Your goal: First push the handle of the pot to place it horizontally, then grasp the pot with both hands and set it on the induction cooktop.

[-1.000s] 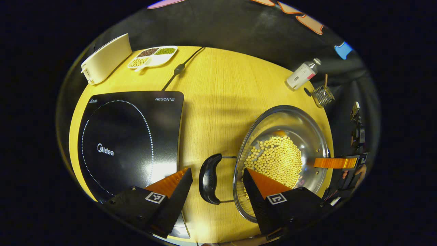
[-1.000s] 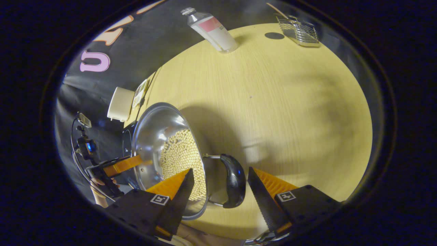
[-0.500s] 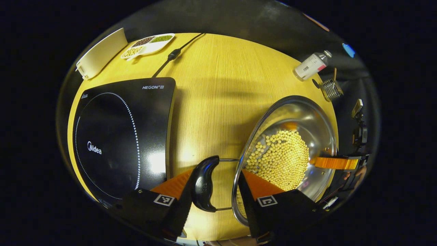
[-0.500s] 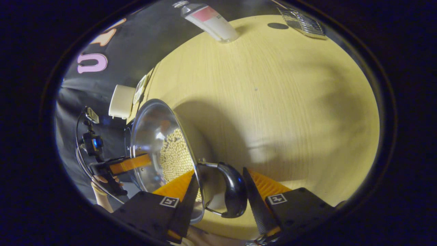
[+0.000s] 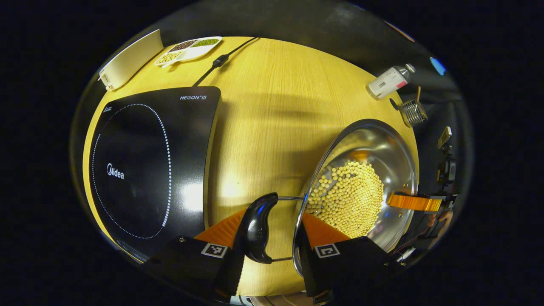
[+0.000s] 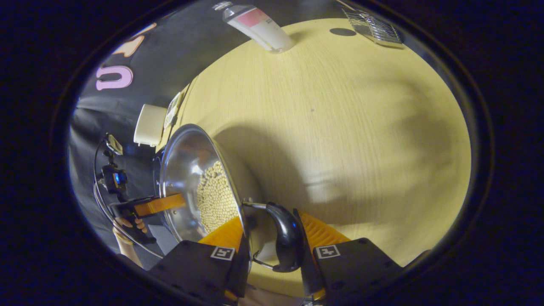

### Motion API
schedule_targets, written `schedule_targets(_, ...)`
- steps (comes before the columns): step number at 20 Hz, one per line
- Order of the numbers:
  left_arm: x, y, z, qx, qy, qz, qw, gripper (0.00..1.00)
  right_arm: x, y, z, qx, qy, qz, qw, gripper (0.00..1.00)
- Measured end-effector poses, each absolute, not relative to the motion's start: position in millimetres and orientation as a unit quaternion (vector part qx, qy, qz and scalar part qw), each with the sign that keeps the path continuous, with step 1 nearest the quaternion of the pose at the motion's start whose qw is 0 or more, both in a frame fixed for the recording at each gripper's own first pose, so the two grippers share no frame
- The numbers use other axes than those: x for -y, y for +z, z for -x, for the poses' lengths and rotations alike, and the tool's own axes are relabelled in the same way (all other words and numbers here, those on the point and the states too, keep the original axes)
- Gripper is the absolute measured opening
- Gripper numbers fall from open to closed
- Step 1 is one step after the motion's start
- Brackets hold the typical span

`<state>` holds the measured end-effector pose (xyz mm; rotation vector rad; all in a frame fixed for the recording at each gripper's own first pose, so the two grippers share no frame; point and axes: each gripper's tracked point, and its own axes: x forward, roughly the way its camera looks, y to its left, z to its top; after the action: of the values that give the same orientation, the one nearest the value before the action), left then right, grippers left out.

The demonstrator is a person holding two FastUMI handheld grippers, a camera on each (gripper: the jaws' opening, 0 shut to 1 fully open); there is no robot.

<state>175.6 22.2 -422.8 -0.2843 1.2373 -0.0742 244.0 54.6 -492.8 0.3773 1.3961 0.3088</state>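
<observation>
Left gripper view: left gripper (image 5: 268,238) clamped on black curved handle (image 5: 257,227) of shiny steel pot of pale beans (image 5: 361,187). Right gripper view: right gripper (image 6: 272,248) clamped on opposite black handle (image 6: 287,242); black induction cooktop (image 5: 148,165) left of left gripper.

In the left gripper view, the left gripper (image 5: 267,255) now has its jaws drawn in from a wide gap around the black handle (image 5: 258,227) at lower centre, one finger touching it and the other on the rim of the pot (image 5: 374,140). In the right gripper view, the right gripper (image 6: 272,255) has likewise narrowed onto the other handle (image 6: 287,242), and the pot (image 6: 182,161) sits slightly higher at left.
</observation>
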Motion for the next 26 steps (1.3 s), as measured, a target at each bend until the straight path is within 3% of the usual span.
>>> schedule_targets(16,-28,-355,-113,-0.569,-0.053,0.123,0.812,0.60,-56,-497,-247,-0.627,0.152,-0.171,0.744,0.49)
schedule_targets(26,-121,-329,-87,-0.557,-0.075,0.110,0.820,0.59,-60,-502,-250,-0.606,0.134,-0.182,0.763,0.49)
